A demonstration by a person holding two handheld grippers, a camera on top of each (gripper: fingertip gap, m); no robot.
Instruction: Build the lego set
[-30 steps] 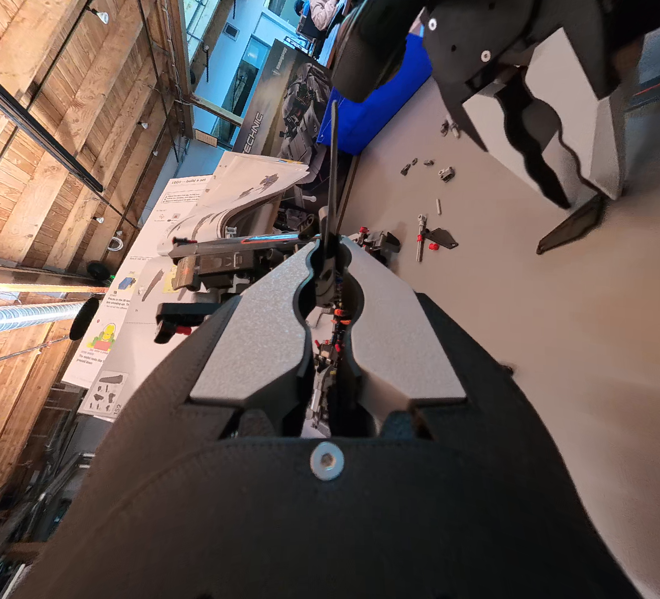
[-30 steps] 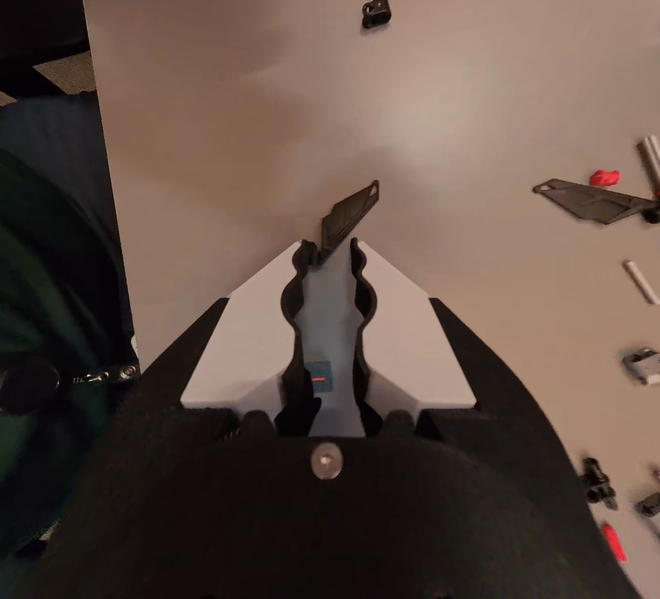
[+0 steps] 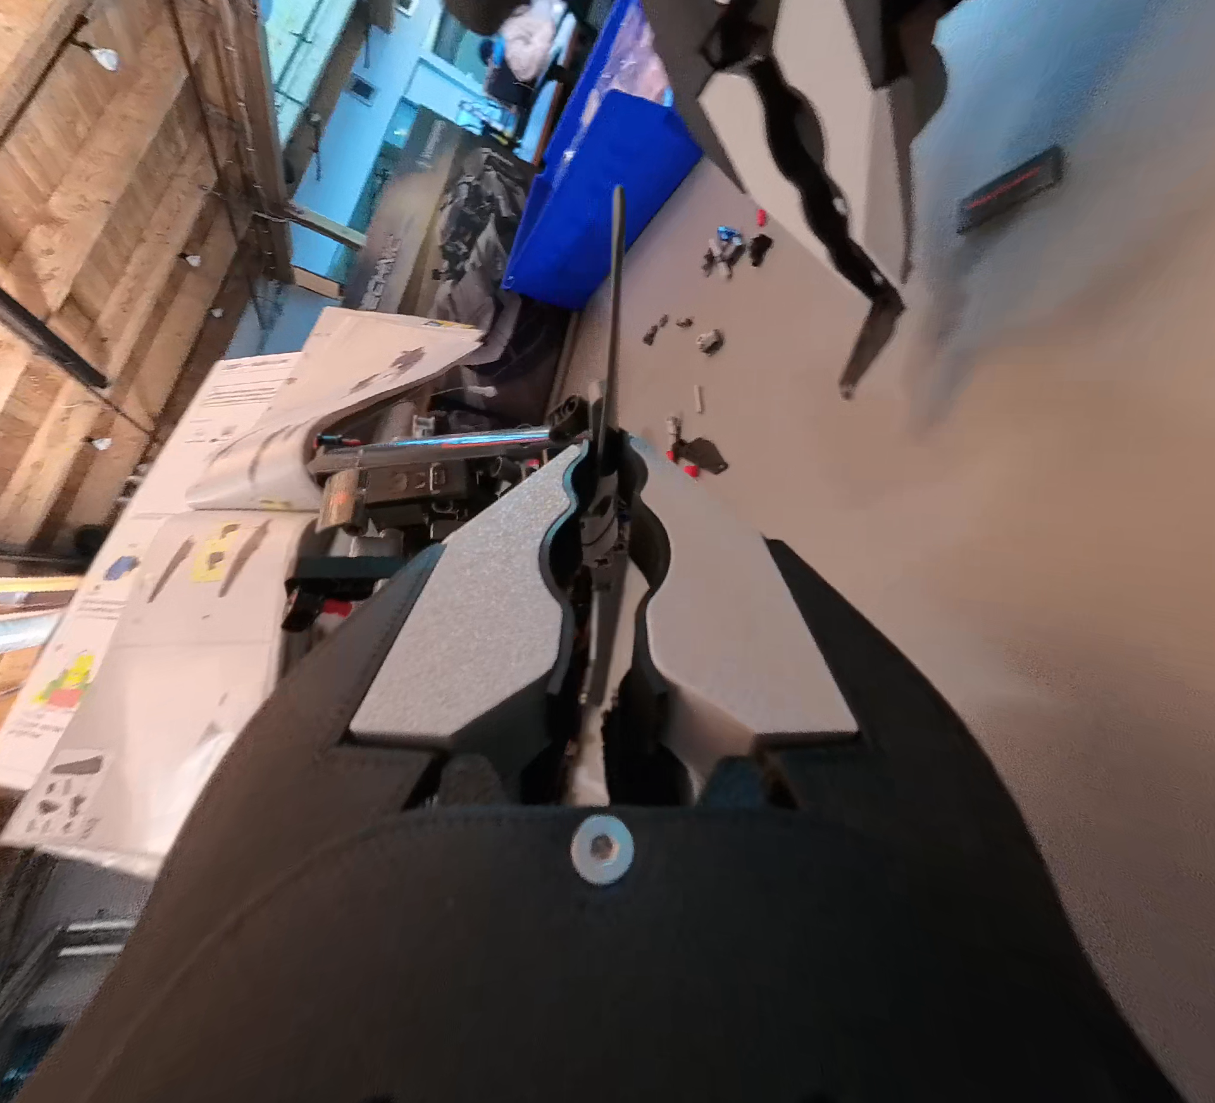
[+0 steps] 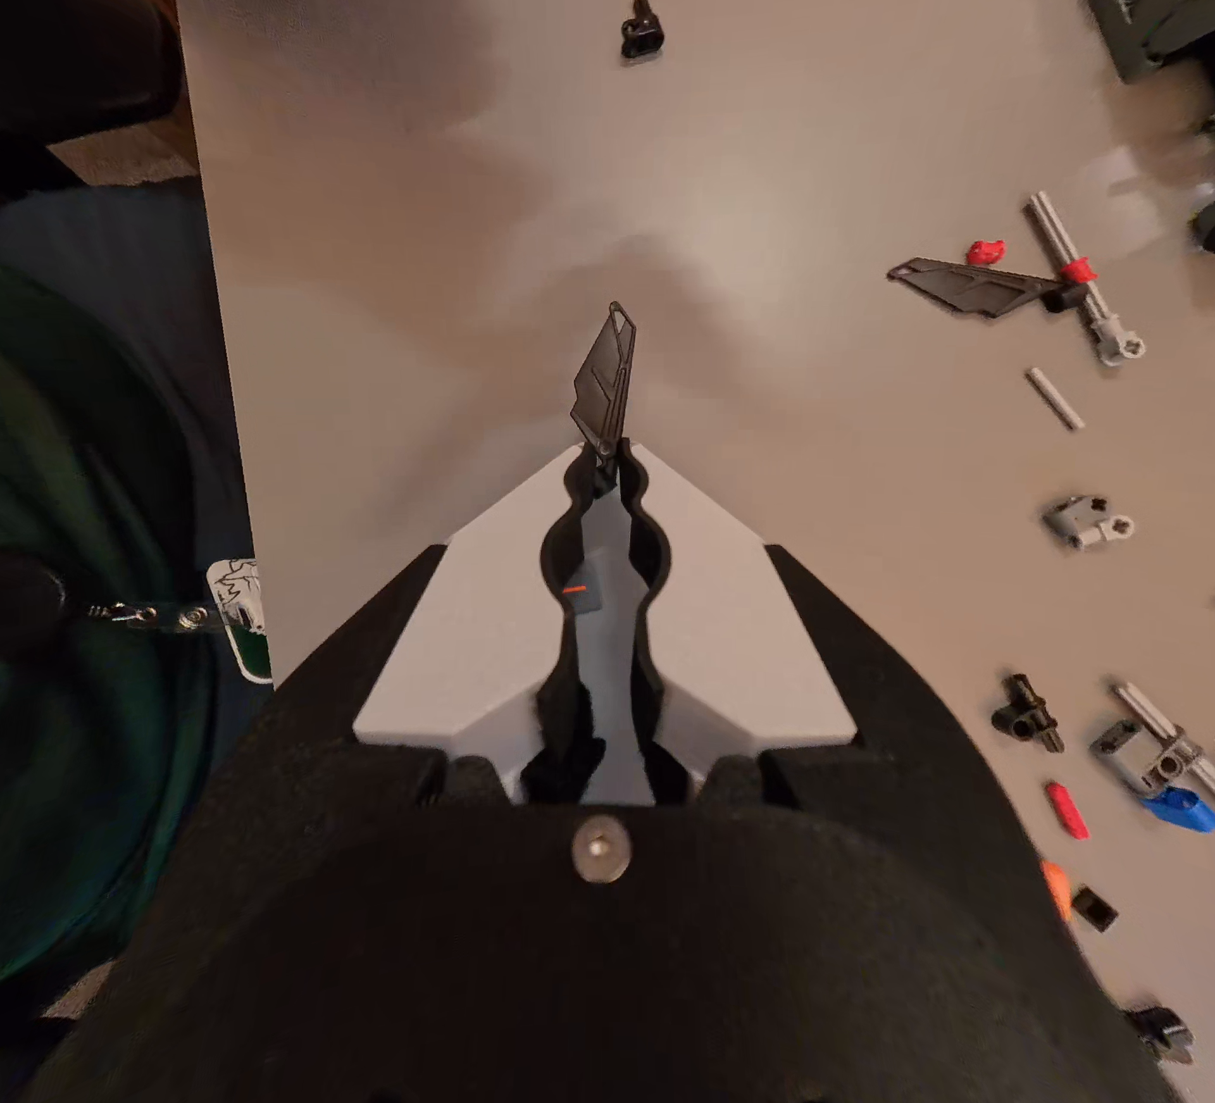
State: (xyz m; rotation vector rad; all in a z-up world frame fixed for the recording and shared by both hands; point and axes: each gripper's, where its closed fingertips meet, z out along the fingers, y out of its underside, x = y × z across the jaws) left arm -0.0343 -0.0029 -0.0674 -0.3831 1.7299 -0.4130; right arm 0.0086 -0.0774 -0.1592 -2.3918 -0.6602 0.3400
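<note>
Both tools pinch parts: right tool (image 4: pixel 606 459) lifts a fin (image 4: pixel 605 378) clear for fitting, left tool (image 3: pixel 608 466) steadies the model (image 3: pixel 421 473).

Black wing-shaped panel (image 4: pixel 606 378) pinched at its narrow end, tip pointing up and away, raised off the grey table (image 4: pixel 394 217); a matching black wing panel (image 4: pixel 966 290) lies flat to the right, its butt end touching a grey axle (image 4: pixel 1078 279) with a red bush on it. Small red piece (image 4: pixel 985 250) just beside that panel. Short light-grey pin (image 4: pixel 1054 398) and grey connector (image 4: pixel 1088 520) lie loose nearer. Black connector (image 4: pixel 641 27) alone farther off. Left wrist view: thin black blade piece (image 3: pixel 615 309) stands edge-on (clamped at its base), dark partly built model (image 3: pixel 407 480) just left of it, detail blurred
</note>
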